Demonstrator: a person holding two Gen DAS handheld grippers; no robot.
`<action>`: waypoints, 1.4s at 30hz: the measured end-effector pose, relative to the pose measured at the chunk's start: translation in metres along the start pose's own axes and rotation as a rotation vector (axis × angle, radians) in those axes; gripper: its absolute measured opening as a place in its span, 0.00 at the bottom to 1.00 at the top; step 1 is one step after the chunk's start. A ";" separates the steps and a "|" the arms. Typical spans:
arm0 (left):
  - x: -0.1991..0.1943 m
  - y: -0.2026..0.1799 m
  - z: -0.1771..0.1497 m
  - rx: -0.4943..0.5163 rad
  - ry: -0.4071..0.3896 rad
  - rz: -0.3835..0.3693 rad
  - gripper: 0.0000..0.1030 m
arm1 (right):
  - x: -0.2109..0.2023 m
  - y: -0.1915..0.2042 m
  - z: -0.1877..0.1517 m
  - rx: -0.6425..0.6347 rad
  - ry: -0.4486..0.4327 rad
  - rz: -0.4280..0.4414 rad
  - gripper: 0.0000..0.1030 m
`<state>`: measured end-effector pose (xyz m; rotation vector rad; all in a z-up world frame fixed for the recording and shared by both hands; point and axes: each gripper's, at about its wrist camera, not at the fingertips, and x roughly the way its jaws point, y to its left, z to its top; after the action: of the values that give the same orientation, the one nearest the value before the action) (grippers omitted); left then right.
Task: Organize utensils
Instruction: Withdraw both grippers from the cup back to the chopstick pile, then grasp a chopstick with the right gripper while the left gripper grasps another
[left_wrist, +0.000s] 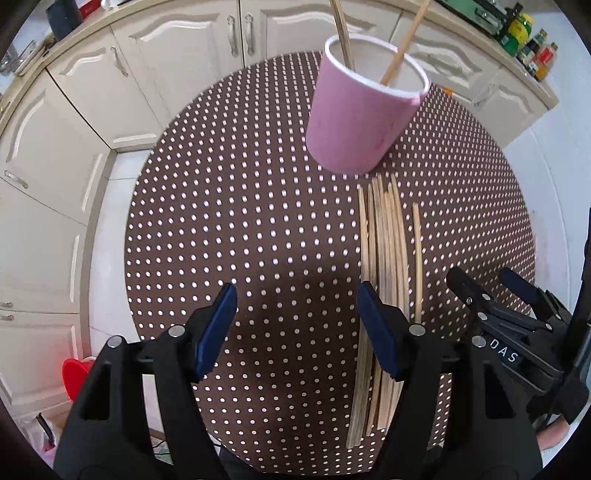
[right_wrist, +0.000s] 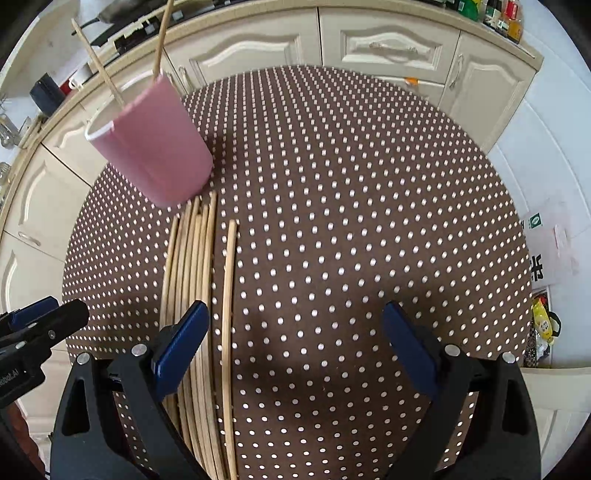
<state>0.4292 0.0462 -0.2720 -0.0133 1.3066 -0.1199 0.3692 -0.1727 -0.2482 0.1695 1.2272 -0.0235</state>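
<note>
Progress, as I judge it: two chopsticks (left_wrist: 400, 48) stand in the pink cup (left_wrist: 360, 110); the rest (right_wrist: 195, 280) lie on the table. Left gripper (left_wrist: 297, 328) and right gripper (right_wrist: 295, 347) gape empty.

We saw our right hand-held gripper (right_wrist: 295, 350) spread wide over loose chopsticks (right_wrist: 192, 277) beside a pink cup (right_wrist: 155, 147) on the dotted worktop (right_wrist: 351, 203).
</note>
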 end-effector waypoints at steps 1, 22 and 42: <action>0.003 0.000 -0.001 0.004 0.006 0.001 0.65 | 0.002 0.001 -0.001 -0.001 0.005 0.000 0.89; 0.039 0.010 0.001 -0.042 0.070 -0.071 0.65 | 0.026 0.057 -0.020 -0.163 -0.033 -0.044 0.33; 0.079 -0.037 0.039 0.069 0.111 -0.022 0.70 | 0.025 0.027 0.003 -0.020 0.001 0.073 0.05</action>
<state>0.4840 0.0000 -0.3352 0.0380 1.4130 -0.1864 0.3830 -0.1449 -0.2672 0.1969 1.2213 0.0525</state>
